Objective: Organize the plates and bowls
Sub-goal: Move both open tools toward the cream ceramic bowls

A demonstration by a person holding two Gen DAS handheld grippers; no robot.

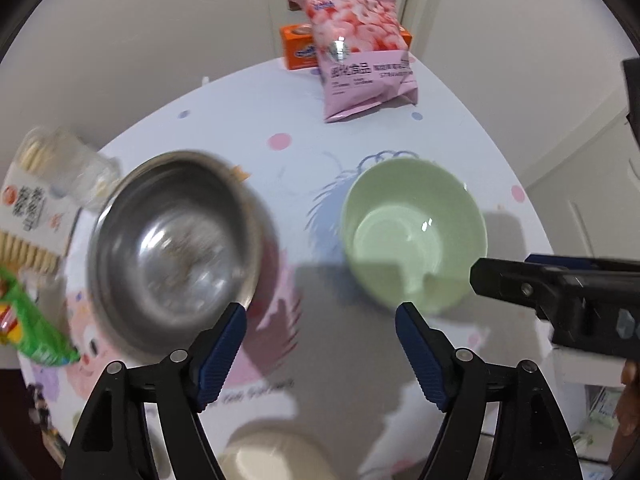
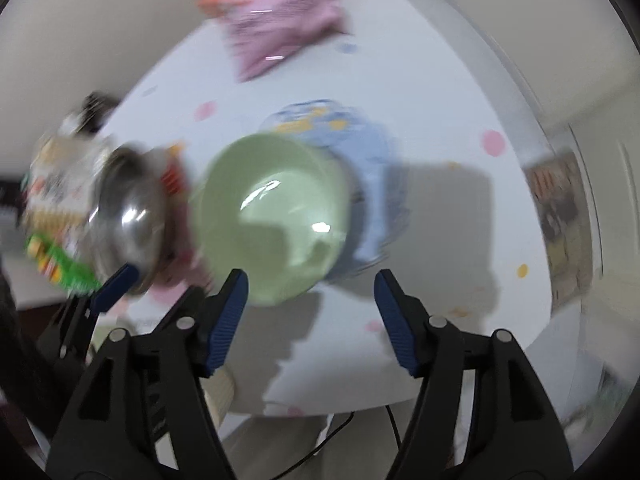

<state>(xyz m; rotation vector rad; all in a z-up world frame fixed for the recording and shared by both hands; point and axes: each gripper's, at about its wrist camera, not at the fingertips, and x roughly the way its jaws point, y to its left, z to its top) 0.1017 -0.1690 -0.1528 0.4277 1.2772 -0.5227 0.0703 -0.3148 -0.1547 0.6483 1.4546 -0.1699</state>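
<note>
On the patterned tablecloth [image 1: 240,120], at the far left edge, lie a cracker box [image 1: 28,216] and a green packet [image 1: 36,328]. Next comes a steel bowl [image 1: 180,248], upright and empty. Right of it, well apart, sits a green bowl [image 1: 416,232], also empty. A pink snack bag [image 1: 360,60] leans on an orange box [image 1: 298,46] at the far edge. Both the left gripper [image 1: 320,316] and the right gripper [image 2: 310,284] hang above the table, jaws spread wide, nothing between them. A cream dish [image 1: 272,456] shows at the near edge.
</note>
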